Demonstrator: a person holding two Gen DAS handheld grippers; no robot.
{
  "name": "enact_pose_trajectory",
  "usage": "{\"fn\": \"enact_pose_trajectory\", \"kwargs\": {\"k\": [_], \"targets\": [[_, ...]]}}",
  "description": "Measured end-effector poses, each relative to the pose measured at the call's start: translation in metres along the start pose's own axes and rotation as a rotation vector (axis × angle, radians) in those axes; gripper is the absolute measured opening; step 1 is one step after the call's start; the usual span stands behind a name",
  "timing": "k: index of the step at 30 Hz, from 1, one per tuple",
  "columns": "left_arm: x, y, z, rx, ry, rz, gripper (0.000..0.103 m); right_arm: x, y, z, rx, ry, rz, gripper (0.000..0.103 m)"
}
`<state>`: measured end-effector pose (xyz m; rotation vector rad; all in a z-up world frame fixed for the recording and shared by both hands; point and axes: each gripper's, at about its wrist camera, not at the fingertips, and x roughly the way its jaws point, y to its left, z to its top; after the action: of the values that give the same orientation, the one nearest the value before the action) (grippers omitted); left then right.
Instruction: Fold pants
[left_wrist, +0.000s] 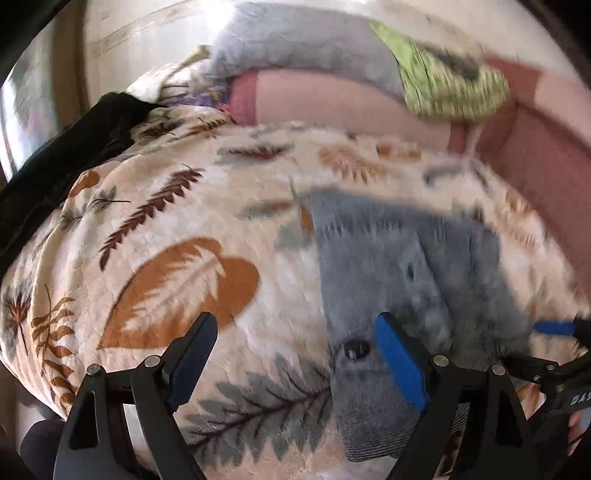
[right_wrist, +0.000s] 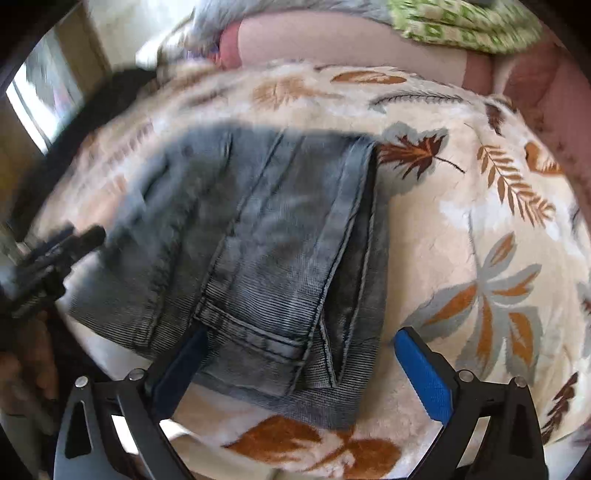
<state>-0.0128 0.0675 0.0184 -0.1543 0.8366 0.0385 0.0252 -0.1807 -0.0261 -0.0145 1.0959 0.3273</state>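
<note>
Grey-blue denim pants (right_wrist: 258, 240) lie folded on a leaf-patterned blanket; the leg hems lie on top at the near edge. In the left wrist view the pants (left_wrist: 388, 266) lie to the right, with a dark button near the waist. My left gripper (left_wrist: 295, 354) is open and empty; its right finger is over the pants' near edge. My right gripper (right_wrist: 299, 369) is open and empty, its jaws either side of the folded hems. Each gripper shows at the edge of the other's view: the right gripper (left_wrist: 554, 328), the left gripper (right_wrist: 70, 240).
The cream blanket (left_wrist: 184, 221) with brown and grey leaves covers a bed. A grey cloth (left_wrist: 295, 40), a green patterned cloth (left_wrist: 450, 88) and a pink cushion (left_wrist: 351, 107) lie at the back. Dark fabric (left_wrist: 74, 147) hangs at the bed's left edge.
</note>
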Motion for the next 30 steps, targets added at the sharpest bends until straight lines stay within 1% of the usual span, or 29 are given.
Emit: {"fn": "enact_pose_trajectory", "kwargs": {"k": [1,2,3,4,5,7,10,11,12,13,15,17,21,24,26,27,28,30], "targets": [[-0.002,0.011,0.006,-0.055,-0.006,-0.015,0.087,-0.007,-0.012,0.004,0.052,-0.015,0.054,0.102],[-0.001,0.018,0.010,-0.096,0.004,-0.030,0.087,-0.011,-0.022,0.008,0.098,-0.019,0.104,0.102],[0.005,0.028,0.016,-0.151,0.043,-0.077,0.087,-0.012,-0.035,0.013,0.149,-0.015,0.171,0.102],[0.012,0.034,0.021,-0.183,0.083,-0.131,0.087,-0.011,-0.049,0.019,0.211,-0.010,0.249,0.102],[0.020,0.039,0.024,-0.212,0.124,-0.183,0.087,-0.008,-0.059,0.023,0.252,-0.006,0.296,0.102],[0.038,0.043,0.029,-0.264,0.211,-0.292,0.087,0.006,-0.077,0.032,0.314,0.033,0.379,0.102],[0.060,0.034,0.027,-0.290,0.295,-0.393,0.087,0.034,-0.091,0.045,0.396,0.102,0.481,0.102],[0.065,0.028,0.025,-0.285,0.320,-0.400,0.087,0.044,-0.092,0.046,0.404,0.122,0.470,0.102],[0.072,0.020,0.023,-0.270,0.348,-0.410,0.087,0.054,-0.093,0.045,0.408,0.146,0.441,0.102],[0.075,0.013,0.021,-0.253,0.358,-0.412,0.087,0.060,-0.090,0.043,0.414,0.157,0.439,0.102],[0.074,0.000,0.021,-0.200,0.331,-0.376,0.087,0.059,-0.084,0.045,0.402,0.145,0.422,0.102],[0.075,-0.008,0.020,-0.181,0.324,-0.352,0.087,0.056,-0.074,0.047,0.375,0.149,0.419,0.099],[0.074,-0.017,0.019,-0.156,0.301,-0.319,0.087,0.060,-0.066,0.046,0.384,0.143,0.413,0.095],[0.075,-0.024,0.018,-0.139,0.285,-0.295,0.087,0.061,-0.060,0.049,0.373,0.136,0.381,0.093],[0.071,-0.018,0.018,-0.121,0.274,-0.281,0.086,0.056,-0.061,0.047,0.355,0.137,0.349,0.091],[0.070,-0.019,0.018,-0.109,0.268,-0.272,0.082,0.056,-0.059,0.047,0.342,0.139,0.330,0.089],[0.069,-0.021,0.018,-0.096,0.264,-0.270,0.076,0.056,-0.057,0.047,0.332,0.142,0.307,0.088],[0.067,-0.026,0.018,-0.061,0.257,-0.275,0.068,0.056,-0.055,0.046,0.313,0.144,0.271,0.084]]}}
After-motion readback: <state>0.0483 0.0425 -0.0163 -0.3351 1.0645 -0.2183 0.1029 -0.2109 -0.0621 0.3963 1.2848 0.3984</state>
